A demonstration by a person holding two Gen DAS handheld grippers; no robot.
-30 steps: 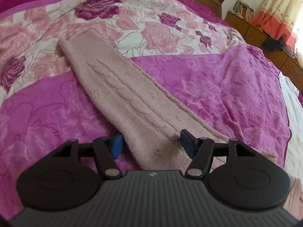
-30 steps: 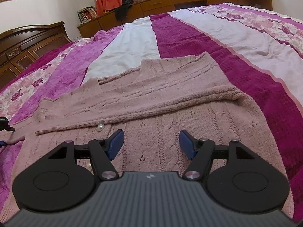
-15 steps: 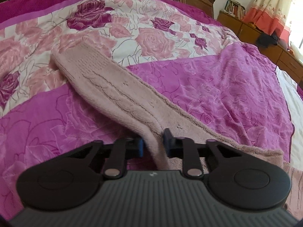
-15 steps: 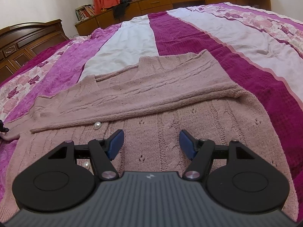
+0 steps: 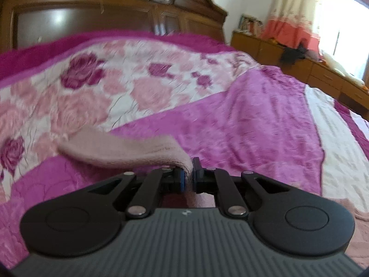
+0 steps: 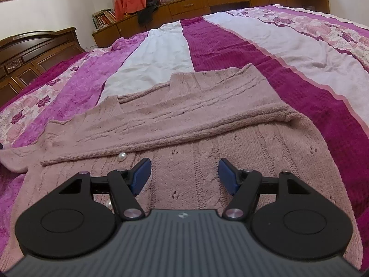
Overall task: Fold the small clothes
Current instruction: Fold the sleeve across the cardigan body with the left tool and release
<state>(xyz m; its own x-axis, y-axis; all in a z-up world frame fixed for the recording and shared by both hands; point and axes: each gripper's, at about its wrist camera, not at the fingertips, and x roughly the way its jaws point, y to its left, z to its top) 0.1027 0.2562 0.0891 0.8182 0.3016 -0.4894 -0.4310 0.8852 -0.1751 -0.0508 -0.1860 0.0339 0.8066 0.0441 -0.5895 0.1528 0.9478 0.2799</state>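
Pink knitted wool is pinched between the closed jaws of the left gripper [image 5: 189,177]: it is the sleeve [image 5: 120,150] of the cardigan [image 6: 207,143], which is lifted off the bedspread [image 5: 242,120] and trails away ahead and to the left of the tongs, its far end drooping onto the bedspread's rose-printed panel. The left wrist view is blurred, so the knit pattern of the sleeve cannot be made out, and its cuff probably lies at the far end, though that cannot be told for certain. Beyond the sleeve a dark wooden headboard [image 5: 115,16] is seen, and to the right of the tongs a low wooden cabinet [image 5: 299,60] under a curtained window.

The right gripper [image 6: 184,175] is held with its blue-padded fingers [image 6: 140,175] well apart, nothing between them, just above the front of the cardigan. The garment is spread flat on the bedspread directly ahead of these tongs, with the other sleeve [image 6: 184,115] laid across its chest from right to left. A pearl button [image 6: 122,156] is seen just ahead of the left finger, beside the edge of that folded sleeve. Beyond the cardigan, stripes of white and deep magenta run away towards the cabinet.
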